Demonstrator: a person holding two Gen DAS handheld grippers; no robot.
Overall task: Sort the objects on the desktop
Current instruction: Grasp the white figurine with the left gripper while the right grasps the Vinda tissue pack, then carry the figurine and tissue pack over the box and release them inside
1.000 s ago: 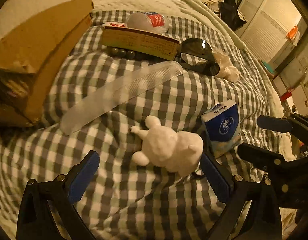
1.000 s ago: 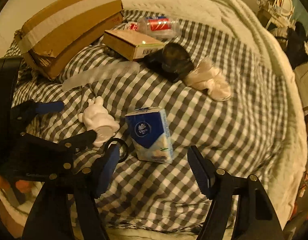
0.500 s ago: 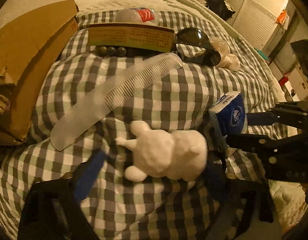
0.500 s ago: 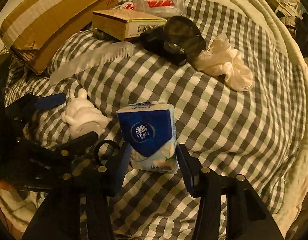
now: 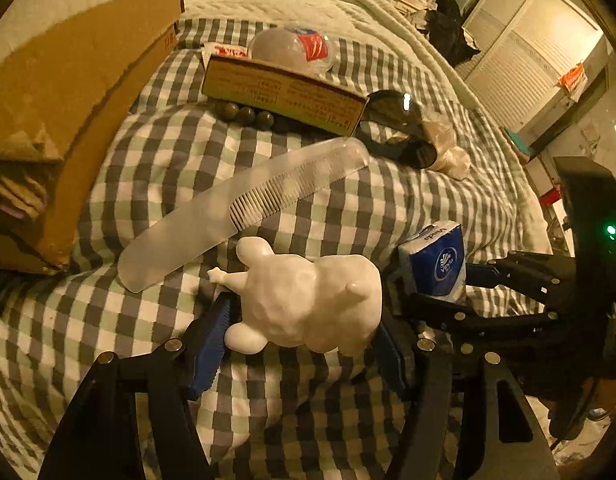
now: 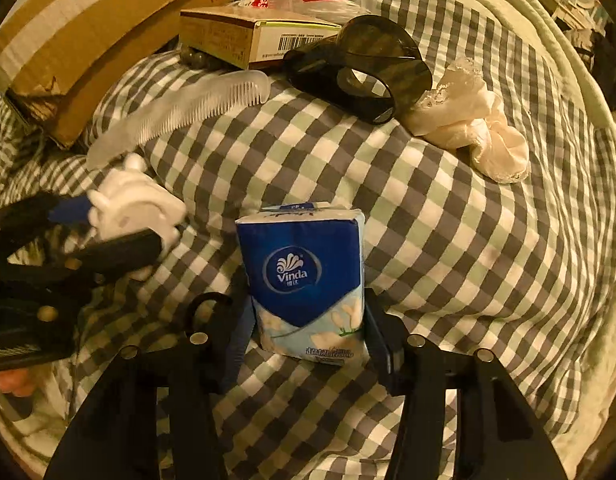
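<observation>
My left gripper (image 5: 304, 344) is shut on a white rabbit figurine (image 5: 308, 300), which also shows in the right wrist view (image 6: 136, 208). My right gripper (image 6: 308, 332) is shut on a blue Vinda tissue pack (image 6: 304, 276), seen from the left wrist too (image 5: 436, 260). Both objects are at the checked blanket (image 6: 448, 220). A translucent comb (image 5: 244, 208) lies just beyond the figurine.
A large cardboard box (image 5: 68, 80) stands at the left. A small brown carton (image 5: 284, 96), dark beads (image 5: 244, 114), a plastic bottle (image 5: 296, 46), a dark tape dispenser (image 6: 360, 68) and a cream cloth (image 6: 472, 124) lie at the back.
Both grippers moved forward and closed: the left onto the rabbit figurine, the right onto the tissue pack. Both were open one second ago.
</observation>
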